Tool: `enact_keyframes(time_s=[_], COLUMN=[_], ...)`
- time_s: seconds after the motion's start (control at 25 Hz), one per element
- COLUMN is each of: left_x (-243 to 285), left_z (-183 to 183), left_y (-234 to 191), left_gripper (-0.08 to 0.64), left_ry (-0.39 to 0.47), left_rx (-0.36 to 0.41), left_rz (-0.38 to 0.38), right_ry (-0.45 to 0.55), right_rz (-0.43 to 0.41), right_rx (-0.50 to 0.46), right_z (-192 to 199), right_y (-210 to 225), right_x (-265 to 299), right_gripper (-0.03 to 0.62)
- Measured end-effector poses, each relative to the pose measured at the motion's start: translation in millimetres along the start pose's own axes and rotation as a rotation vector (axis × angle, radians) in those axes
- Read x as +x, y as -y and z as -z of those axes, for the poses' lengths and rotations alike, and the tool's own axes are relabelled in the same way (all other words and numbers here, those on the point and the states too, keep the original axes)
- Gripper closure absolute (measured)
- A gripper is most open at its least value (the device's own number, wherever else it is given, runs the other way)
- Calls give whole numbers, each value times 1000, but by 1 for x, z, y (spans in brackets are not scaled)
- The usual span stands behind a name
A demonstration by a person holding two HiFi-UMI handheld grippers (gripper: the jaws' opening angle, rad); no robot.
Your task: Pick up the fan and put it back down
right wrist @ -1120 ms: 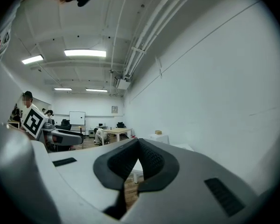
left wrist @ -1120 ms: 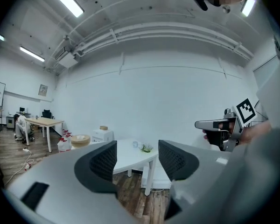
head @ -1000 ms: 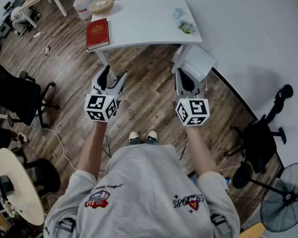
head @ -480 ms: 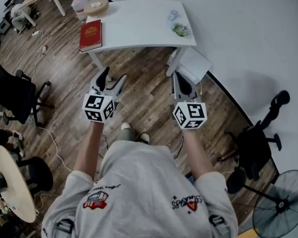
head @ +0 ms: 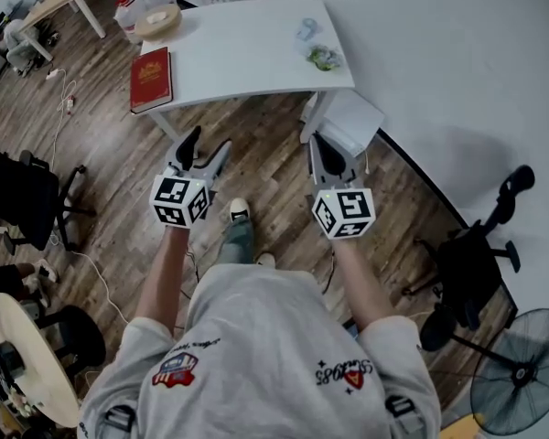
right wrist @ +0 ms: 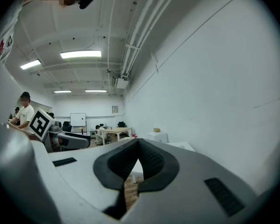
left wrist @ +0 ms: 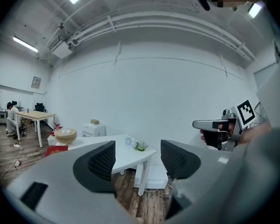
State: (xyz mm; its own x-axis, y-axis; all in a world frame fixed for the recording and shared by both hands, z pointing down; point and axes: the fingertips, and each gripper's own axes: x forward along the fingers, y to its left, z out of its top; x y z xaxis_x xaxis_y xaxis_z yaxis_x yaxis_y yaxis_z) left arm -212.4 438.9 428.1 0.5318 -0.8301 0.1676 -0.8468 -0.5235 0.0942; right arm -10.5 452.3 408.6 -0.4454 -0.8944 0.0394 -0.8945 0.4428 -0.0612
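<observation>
Left hand-held gripper (head: 209, 141) was held out at waist height, released: in the left gripper view (left wrist: 137, 160) its two dark pads stood well apart, with only the room showing between them. Right hand-held gripper (head: 322, 144) was level with it at 3 o'clock; in the right gripper view (right wrist: 137, 146) its jaws were clenched tip to tip on nothing. Both pointed toward 12 o'clock.

The fan (head: 522, 373) stood on the wooden floor (head: 265, 167) at 4 o'clock in the head view, behind the person's right shoulder and well apart from both grippers; only its round wire grille showed, cut off by the frame's edge. A black office chair (head: 476, 263) stood just beyond it, toward 3 o'clock, near the white wall.

At 12 o'clock was a white desk (head: 247, 53), with a red book (head: 151, 66) lying flat at its 9 o'clock end and a pale bowl (head: 157, 20) beyond the book. A white box (head: 352, 122) sat on the floor under the desk's 3 o'clock end. One shoe (head: 240, 210) showed between the grippers.
</observation>
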Motion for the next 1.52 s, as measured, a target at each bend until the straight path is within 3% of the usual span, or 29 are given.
enact_keyframes(time_s=[0.64,0.96,1.2,1.52], left_x=[206,283,344,459], left_z=[-39,-47,-47,-54], left_y=[-128,-176,-186,-192], left_gripper=[267,270,273,273], left_ry=[-28,-56,-77,-101], left_rx=[-9,-16,-31,-43], left_rz=[143,208,233,228], right_ry=[-9,-24,-31,-43], right_rz=[97,151,181,185], right_rx=[-16,-7,-3,20], right_z=[-16,-10,-10,-9], right_y=[87,126,172,276], right_x=[203,278,313,388], right_gripper=[591,591,591,591])
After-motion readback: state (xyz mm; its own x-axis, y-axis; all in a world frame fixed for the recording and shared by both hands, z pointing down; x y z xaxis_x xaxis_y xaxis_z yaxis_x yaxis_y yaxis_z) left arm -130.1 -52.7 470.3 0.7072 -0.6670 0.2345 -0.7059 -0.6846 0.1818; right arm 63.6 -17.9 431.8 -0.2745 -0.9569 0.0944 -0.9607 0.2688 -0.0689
